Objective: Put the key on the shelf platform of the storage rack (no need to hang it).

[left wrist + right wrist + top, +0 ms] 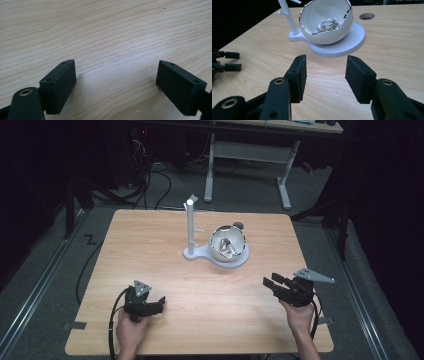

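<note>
The white bowl [227,245] is sitting mid-tabletop [150,245], far from both tongs; the left tongs [159,303] and right tongs [270,286] are resting near, spread and pinching nothing.

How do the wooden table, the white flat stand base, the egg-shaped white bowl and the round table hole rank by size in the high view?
1. Wooden table.
2. White flat stand base.
3. Egg-shaped white bowl, only slightly smaller than the base.
4. Round table hole.
</note>
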`<state>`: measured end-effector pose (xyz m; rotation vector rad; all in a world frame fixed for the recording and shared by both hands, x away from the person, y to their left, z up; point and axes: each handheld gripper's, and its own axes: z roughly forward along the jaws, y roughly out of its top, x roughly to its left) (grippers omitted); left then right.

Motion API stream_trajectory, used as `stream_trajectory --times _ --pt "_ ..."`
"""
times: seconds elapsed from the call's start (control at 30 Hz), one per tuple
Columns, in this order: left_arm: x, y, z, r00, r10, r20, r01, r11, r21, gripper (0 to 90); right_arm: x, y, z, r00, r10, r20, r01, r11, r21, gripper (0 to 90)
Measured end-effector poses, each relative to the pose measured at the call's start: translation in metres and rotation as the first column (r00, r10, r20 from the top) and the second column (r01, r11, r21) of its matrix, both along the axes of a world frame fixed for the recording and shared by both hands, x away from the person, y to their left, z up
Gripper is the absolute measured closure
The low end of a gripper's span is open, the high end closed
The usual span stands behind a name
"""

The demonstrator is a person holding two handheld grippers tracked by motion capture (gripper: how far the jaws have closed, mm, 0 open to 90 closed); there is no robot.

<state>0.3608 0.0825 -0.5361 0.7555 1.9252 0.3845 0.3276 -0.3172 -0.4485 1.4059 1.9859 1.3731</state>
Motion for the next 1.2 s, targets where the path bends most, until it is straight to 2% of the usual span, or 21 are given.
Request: stream_trajectory --times 0.4,0.8,1.2 --pt "0.000 0.000 0.000 1.0000 0.001 0.000 -0.001 1.0000 -0.001 16.7 -0.003 0.005 -0.013 1.0000 -0.001 -0.008 0.001 1.000 0.017 52.0" --pt "0.000 0.000 0.000 1.0000 0.002 0.000 -0.002 1.0000 -0.002 16.7 -0.003 0.010 -0.027 0.9993 -0.002 -0.038 0.003 0.999 0.043 52.0" --pt "0.000 0.000 0.000 1.0000 0.001 0.000 -0.001 1.0000 -0.001 16.7 -0.004 0.018 -0.045 0.9973 0.004 -0.074 -0.002 1.000 0.031 52.0"
